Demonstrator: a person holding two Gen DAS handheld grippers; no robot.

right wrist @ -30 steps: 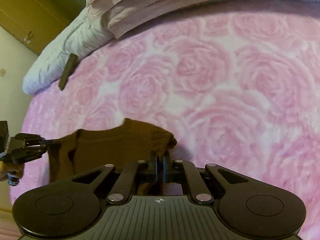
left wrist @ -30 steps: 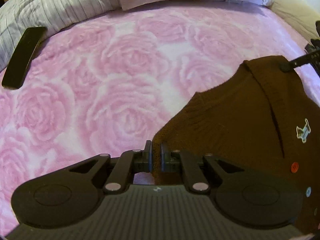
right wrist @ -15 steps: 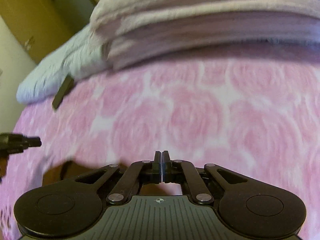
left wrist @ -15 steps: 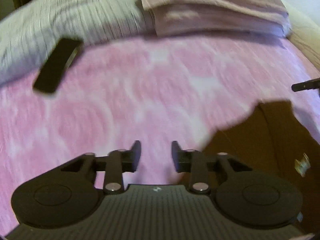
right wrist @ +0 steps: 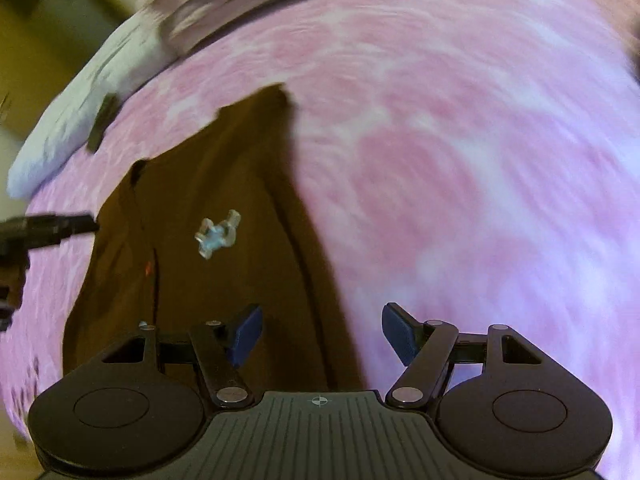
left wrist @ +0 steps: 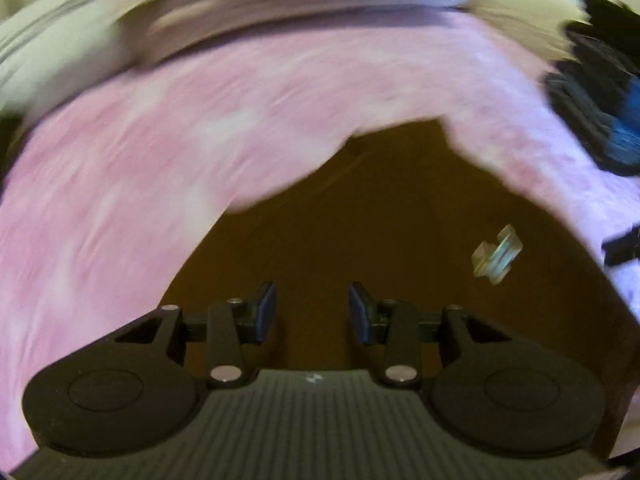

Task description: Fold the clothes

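A brown knitted cardigan (left wrist: 380, 216) with a small pale dog patch (left wrist: 497, 258) lies flat on the pink rose-patterned bed cover (left wrist: 160, 152). It also shows in the right wrist view (right wrist: 208, 248), where the patch (right wrist: 218, 236) and a small orange button are visible. My left gripper (left wrist: 312, 312) is open and empty above the cardigan's near part. My right gripper (right wrist: 322, 336) is open and empty over the cardigan's right edge. Both views are blurred by motion.
Folded pale pink bedding (left wrist: 280, 4) and a grey striped pillow (right wrist: 80, 112) lie at the head of the bed. A dark flat object (right wrist: 102, 122) rests by the pillow. The left gripper's tip (right wrist: 48, 226) shows at the left of the right wrist view.
Both grippers let go of the cardigan and opened, the left first. The cardigan now lies flat on the bed, and both grippers have moved over it.
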